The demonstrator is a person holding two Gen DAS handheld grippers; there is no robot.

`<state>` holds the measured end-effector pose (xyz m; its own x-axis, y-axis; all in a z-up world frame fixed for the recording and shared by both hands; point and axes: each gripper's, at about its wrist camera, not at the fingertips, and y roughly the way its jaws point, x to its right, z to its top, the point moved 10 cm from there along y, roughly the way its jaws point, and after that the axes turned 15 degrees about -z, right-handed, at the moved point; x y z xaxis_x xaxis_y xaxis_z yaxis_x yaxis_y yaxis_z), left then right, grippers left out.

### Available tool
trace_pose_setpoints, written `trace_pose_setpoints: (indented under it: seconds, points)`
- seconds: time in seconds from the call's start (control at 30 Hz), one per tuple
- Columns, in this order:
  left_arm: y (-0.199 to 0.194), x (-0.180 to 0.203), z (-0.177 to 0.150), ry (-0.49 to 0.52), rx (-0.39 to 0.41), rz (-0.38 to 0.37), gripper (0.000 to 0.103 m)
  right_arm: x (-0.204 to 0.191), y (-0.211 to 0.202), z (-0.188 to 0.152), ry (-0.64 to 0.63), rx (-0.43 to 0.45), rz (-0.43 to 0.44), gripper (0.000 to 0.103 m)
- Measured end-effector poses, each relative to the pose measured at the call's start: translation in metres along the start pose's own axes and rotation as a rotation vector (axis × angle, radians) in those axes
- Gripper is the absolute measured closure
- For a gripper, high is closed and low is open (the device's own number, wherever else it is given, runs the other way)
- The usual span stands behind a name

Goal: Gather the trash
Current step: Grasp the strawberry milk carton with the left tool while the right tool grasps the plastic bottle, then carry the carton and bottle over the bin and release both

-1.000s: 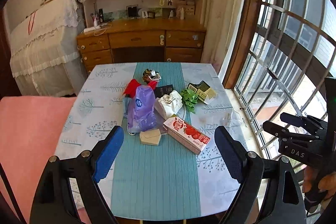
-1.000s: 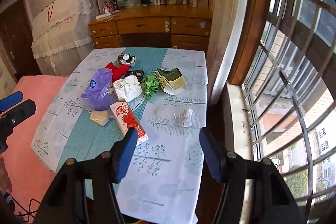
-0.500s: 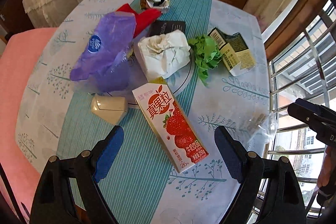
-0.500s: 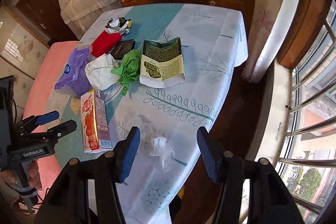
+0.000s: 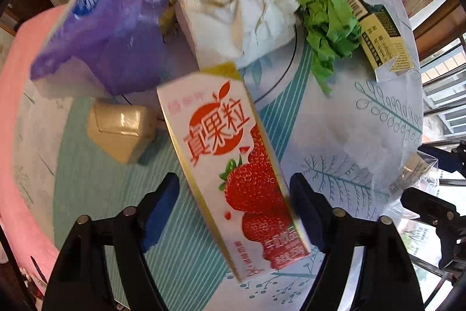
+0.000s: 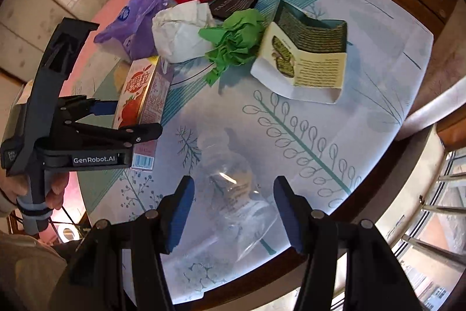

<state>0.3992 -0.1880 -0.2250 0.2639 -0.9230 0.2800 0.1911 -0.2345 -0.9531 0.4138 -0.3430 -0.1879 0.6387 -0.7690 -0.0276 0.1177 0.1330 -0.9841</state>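
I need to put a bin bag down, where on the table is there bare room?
Bare cloth lies between the green-and-cream box and the clear wrapper, toward the window-side table edge. Crowded: the far-left pile around the strawberry carton, white paper wad and purple bag.

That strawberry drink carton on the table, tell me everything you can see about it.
The strawberry carton is a tall, slim paper box, white and pink with gold edges, red strawberries and red Chinese lettering; its side shows small print and a barcode. It lies flat and slanted on the teal striped runner, apparently intact, its top end near the white crumpled paper. The left gripper straddles its lower half, jaws closing around it.
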Motion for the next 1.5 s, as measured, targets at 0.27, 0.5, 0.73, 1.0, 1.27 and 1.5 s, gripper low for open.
trace_pose_setpoints:
  seconds: [0.27, 0.5, 0.73, 1.0, 1.27, 1.5]
  points:
    - [0.005, -0.008, -0.019, 0.018, 0.032, -0.057, 0.044, -0.031, 0.021, -0.010, -0.129, -0.089, 0.013, 0.062]
    - [0.001, -0.026, -0.036, 0.020, 0.051, -0.090, 0.046, -0.056, 0.015, -0.011, -0.093, -0.057, -0.018, 0.070]
    - [-0.030, -0.043, -0.055, 0.026, 0.140, -0.163, 0.051, -0.089, -0.001, -0.016, 0.042, -0.013, -0.030, 0.076]
    - [-0.084, -0.076, -0.075, 0.063, 0.233, -0.155, 0.051, -0.141, -0.021, -0.016, 0.040, 0.041, -0.060, 0.076]
    - [-0.155, -0.140, -0.100, 0.111, 0.329, -0.152, 0.051, -0.217, -0.035, -0.023, 0.036, 0.056, -0.090, 0.076]
    - [-0.204, -0.195, -0.138, 0.301, 0.389, -0.184, 0.051, -0.295, -0.042, -0.037, 0.208, 0.055, -0.209, 0.076]
